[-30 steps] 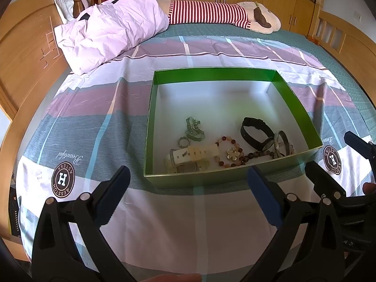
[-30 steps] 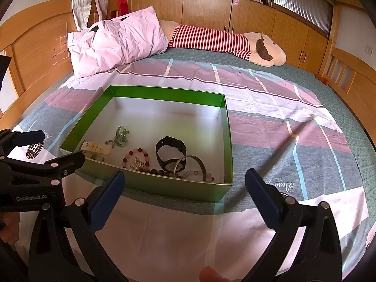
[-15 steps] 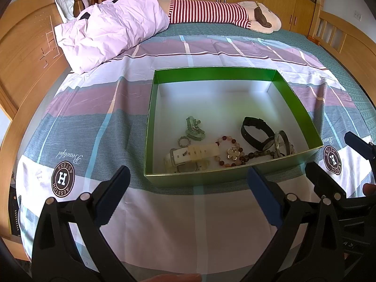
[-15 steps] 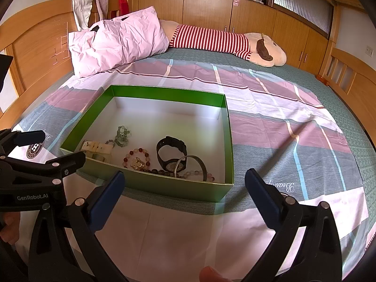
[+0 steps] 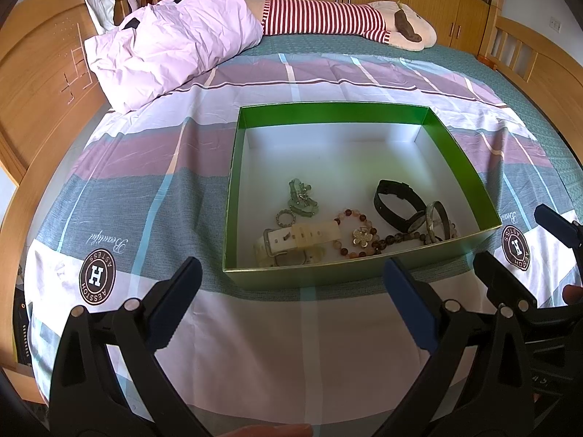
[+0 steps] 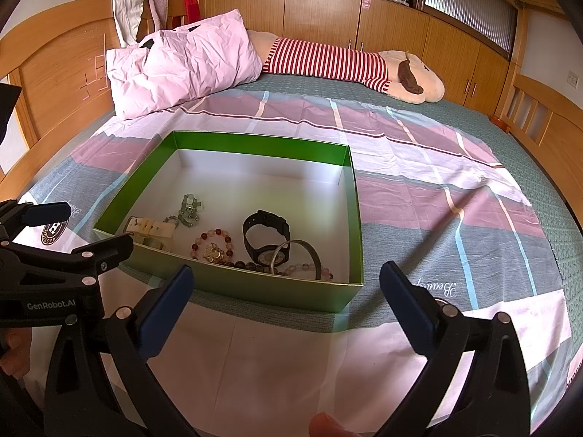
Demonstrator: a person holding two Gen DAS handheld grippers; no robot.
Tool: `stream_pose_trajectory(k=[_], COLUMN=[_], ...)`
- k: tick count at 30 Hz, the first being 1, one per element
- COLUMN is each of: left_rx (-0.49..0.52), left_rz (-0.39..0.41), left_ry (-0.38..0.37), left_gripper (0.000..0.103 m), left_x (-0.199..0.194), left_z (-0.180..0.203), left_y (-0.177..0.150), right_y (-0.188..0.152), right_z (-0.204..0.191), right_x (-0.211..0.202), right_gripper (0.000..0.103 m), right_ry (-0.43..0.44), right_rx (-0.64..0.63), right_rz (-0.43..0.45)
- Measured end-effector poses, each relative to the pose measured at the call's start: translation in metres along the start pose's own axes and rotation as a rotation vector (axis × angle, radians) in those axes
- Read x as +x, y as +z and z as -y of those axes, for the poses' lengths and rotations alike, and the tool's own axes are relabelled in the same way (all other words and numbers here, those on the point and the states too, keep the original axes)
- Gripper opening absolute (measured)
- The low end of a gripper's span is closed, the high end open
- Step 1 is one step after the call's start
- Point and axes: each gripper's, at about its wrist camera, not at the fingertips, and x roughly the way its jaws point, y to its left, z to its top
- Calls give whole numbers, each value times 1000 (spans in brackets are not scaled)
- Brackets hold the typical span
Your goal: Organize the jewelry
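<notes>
Green box [image 5: 328, 113]: two watches [image 5: 397, 205], two bead bracelets [image 5: 355, 233].

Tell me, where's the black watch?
In both views the black watch lies inside the green box, toward its right near corner, beside the bangle and beaded bracelets.
</notes>
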Motion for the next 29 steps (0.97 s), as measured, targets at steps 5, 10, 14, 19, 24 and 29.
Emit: stream_pose_trajectory(k=[5,10,14,19,24,29], left_rx=[0,0,0,-2,-3,-5], left_rz=[0,-1,-3,-4,-10,-19], left_ry=[0,0,1,3,-1,4], left_gripper=[101,101,101,101,101,101], left_x=[0,0,1,2,2,3], left_z=[0,0,0,0,-1,-1], left_y=[0,0,-1,-4,-4,-2], right_y=[0,0,0,0,0,-1], right_z=[0,0,0,0,0,-1], right_x=[0,0,0,0,0,1], right_gripper=[102,102,102,102,102,102], right_ry=[-1,-1,-1,-1,0,1], right_rx=[-1,0,-1,0,0,-5], right_rz=[1,0,1,0,0,-1])
